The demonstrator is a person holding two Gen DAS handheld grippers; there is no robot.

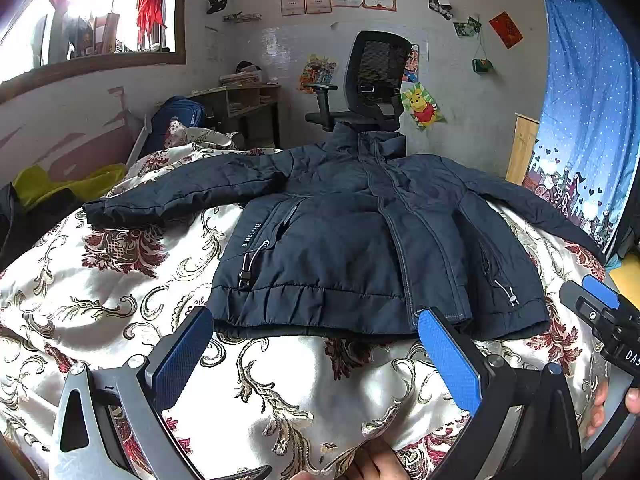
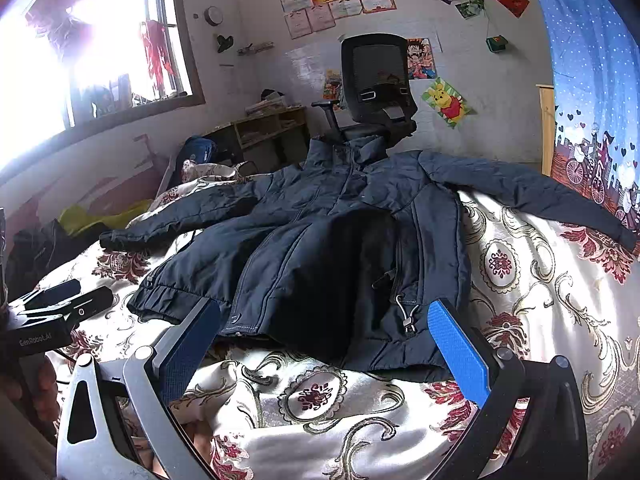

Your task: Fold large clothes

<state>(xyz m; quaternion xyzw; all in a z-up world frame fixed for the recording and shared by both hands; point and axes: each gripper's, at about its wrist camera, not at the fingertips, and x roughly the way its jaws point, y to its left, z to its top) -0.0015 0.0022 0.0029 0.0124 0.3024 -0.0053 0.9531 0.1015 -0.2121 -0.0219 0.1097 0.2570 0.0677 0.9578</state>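
Nearest, the left gripper hangs above the floral bedspread with its jaws spread wide and nothing between them, the blue pads just short of the hem. The right gripper is likewise wide apart and empty, poised at the hem's right part. Beyond them the dark navy jacket lies face up on the bed, zipped, both sleeves stretched outward, collar pointing away. Behind it stands a black office chair against the wall.

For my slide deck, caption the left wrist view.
Open left gripper facing the hem of a navy padded jacket spread flat on a floral satin bedspread.
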